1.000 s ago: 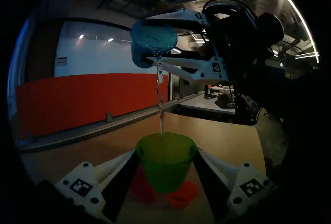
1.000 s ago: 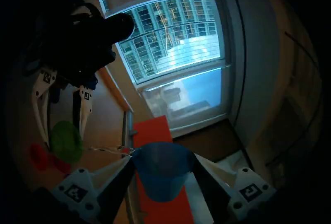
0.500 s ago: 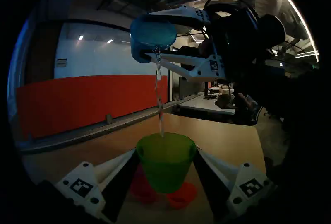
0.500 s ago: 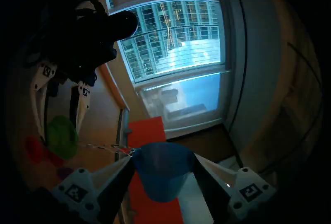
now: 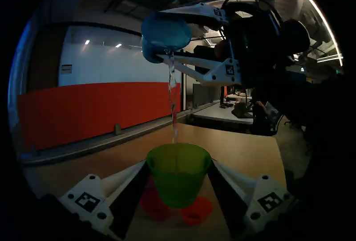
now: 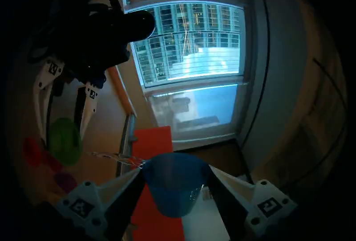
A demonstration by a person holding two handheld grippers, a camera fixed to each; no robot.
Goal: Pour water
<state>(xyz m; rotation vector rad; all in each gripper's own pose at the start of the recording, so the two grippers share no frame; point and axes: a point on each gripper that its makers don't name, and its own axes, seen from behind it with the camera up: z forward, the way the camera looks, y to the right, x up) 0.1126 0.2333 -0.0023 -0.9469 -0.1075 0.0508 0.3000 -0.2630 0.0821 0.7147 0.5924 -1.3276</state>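
Pouring is under way: above the green cup (image 5: 179, 178) gripped by the left gripper (image 5: 178, 166), the right gripper (image 6: 175, 172) clasps a tipped blue cup (image 5: 165, 34) streaming water (image 5: 171, 98) into it; next, probably levelling the blue cup.

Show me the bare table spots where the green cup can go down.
Bare wood lies beyond the green cup, up to the far edge of the table, and rightward along it. Crowded: beneath the cup, where a red cup and an orange cup sit. Overhead, the water stream from the blue cup blocks a hand.
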